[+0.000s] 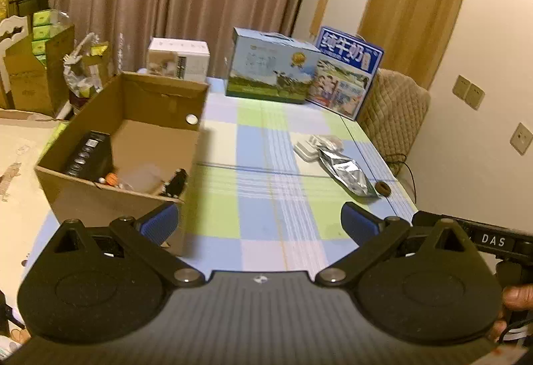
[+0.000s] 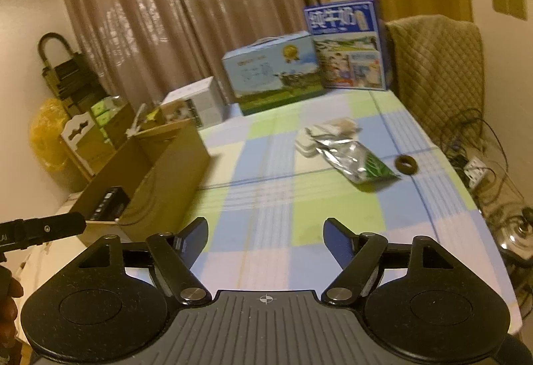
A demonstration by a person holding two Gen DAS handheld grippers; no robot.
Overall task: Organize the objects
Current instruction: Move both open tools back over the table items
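**Both hand-held grippers empty over the worktop, loose items waiting right of the box**

The landmark is the open cardboard box (image 1: 120, 145) at the left edge of the checked worktop (image 1: 266, 225). It stands with its flaps up and mouth clear, which suits it as the collecting bin: a black box (image 1: 88, 153), a small orange thing and some other small bits already lie inside.

Well to the right of the cardboard box, 3 things remain in a loose cluster: a silver foil pouch (image 2: 354, 160), a white flat packet (image 2: 308, 142) touching its far end, and a dark ring (image 2: 405, 164) just beyond its near end. The pouch lies flat; its long axis runs diagonally, from the far end near the packet toward the near right edge, its green-printed end pointing toward the ring.

The left hand-held gripper (image 1: 260, 223) hovers just beside the cardboard box's near right corner, jaws spread wide with nothing between them. The right hand-held gripper (image 2: 265, 240) sits further right of the box, jaws apart and empty, aimed toward the cluster. Probably the pouch is next, best taken across its short width.
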